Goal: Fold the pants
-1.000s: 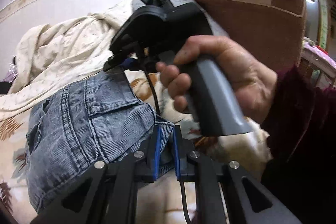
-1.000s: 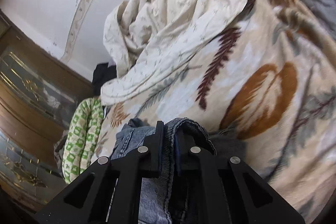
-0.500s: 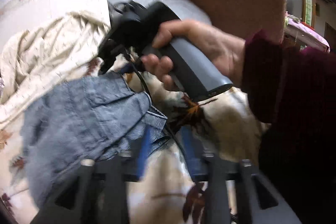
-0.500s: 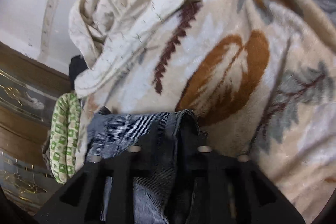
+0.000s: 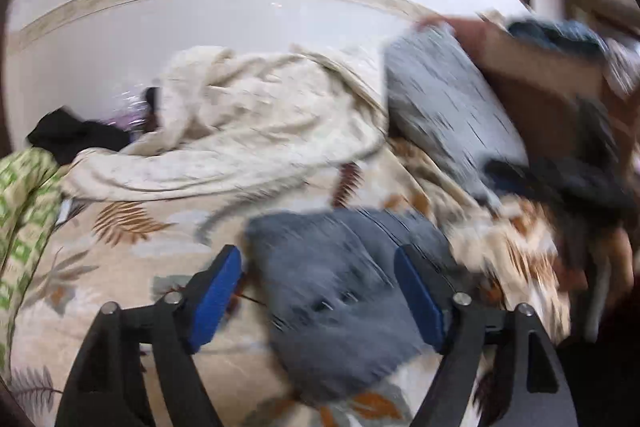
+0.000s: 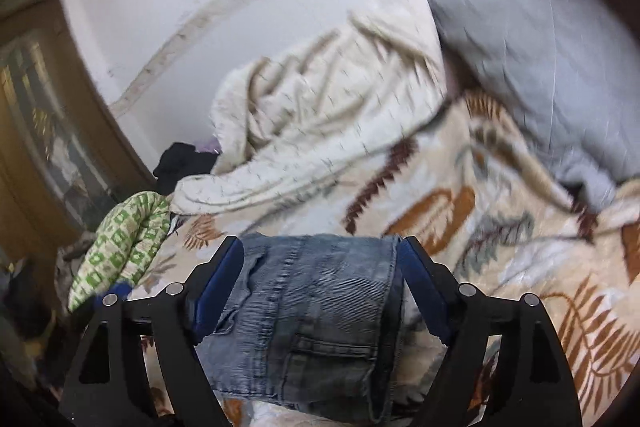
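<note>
The blue denim pants (image 5: 340, 291) lie folded in a compact bundle on the leaf-patterned blanket (image 5: 120, 279). My left gripper (image 5: 320, 291) is open, its blue pads spread either side of the bundle, holding nothing. In the right wrist view the pants (image 6: 316, 323) lie flat between the spread pads of my right gripper (image 6: 320, 279), which is open too. The left wrist view is motion-blurred. The right hand and its gripper handle show blurred at the right edge of the left wrist view (image 5: 600, 227).
A crumpled cream quilt (image 5: 248, 135) lies at the back of the bed, a grey pillow (image 5: 448, 115) against a brown headboard (image 5: 552, 91). A green patterned cloth (image 6: 120, 243) and black clothing (image 6: 180, 163) sit at the left edge. A wooden cabinet (image 6: 32, 131) stands left.
Both grippers have opened and let go of the pants, which now lie folded on the blanket. Both have pulled back and the left view has swung leftward.
</note>
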### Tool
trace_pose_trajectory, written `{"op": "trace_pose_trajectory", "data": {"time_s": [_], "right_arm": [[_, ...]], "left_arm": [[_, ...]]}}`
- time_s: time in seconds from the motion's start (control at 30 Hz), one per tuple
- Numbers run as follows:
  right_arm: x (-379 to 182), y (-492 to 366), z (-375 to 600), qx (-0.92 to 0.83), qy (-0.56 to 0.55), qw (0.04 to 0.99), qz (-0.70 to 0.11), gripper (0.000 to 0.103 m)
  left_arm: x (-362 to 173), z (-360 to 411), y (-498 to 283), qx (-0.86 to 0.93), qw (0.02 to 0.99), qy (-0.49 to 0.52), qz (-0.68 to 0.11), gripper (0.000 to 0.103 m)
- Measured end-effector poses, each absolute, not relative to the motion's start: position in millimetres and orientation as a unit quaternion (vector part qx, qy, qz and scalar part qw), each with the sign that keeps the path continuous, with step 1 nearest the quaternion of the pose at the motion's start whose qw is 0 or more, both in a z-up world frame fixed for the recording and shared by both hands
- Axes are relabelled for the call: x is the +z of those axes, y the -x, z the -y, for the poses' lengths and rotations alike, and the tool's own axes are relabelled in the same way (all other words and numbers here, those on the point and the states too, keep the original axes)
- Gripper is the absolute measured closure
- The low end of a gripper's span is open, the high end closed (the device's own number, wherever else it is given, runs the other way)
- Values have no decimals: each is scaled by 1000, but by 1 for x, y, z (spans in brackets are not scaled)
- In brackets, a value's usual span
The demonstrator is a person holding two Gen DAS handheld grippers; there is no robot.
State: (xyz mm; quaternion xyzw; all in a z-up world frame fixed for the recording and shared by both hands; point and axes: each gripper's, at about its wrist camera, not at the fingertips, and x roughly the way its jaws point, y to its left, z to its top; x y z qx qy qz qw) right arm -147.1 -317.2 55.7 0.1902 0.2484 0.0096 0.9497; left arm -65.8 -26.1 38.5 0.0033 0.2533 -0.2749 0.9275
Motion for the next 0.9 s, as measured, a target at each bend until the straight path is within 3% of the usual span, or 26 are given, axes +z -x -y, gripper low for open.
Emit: {"op": "trace_pose_trajectory", "data": {"time_s": [0.1, 0.47, 0.57, 0.7, 0.8, 0.9], "right_arm": [[55, 156, 307, 3, -197, 953, -228, 19], [22, 140, 275, -33, -141, 955, -259, 19], [23, 141, 276, -46, -141, 960, -239, 19], [34, 153, 267, -32, -131, 972, -195, 18], [38, 164, 264, -26, -135, 977, -165, 11], [35, 163, 268, -26, -159, 970, -184, 9]], "left_arm": [[35, 22, 51, -267, 928, 27, -257, 13], [-18, 48, 39, -210, 929, -41, -301, 13], [-16, 41, 37, -196, 932, -40, -301, 11], [-9, 30, 40, -185, 939, -31, -287, 1], [-5, 29, 43, -173, 943, -43, -280, 0], [-2, 34, 48, -160, 948, -62, -269, 0]]}}
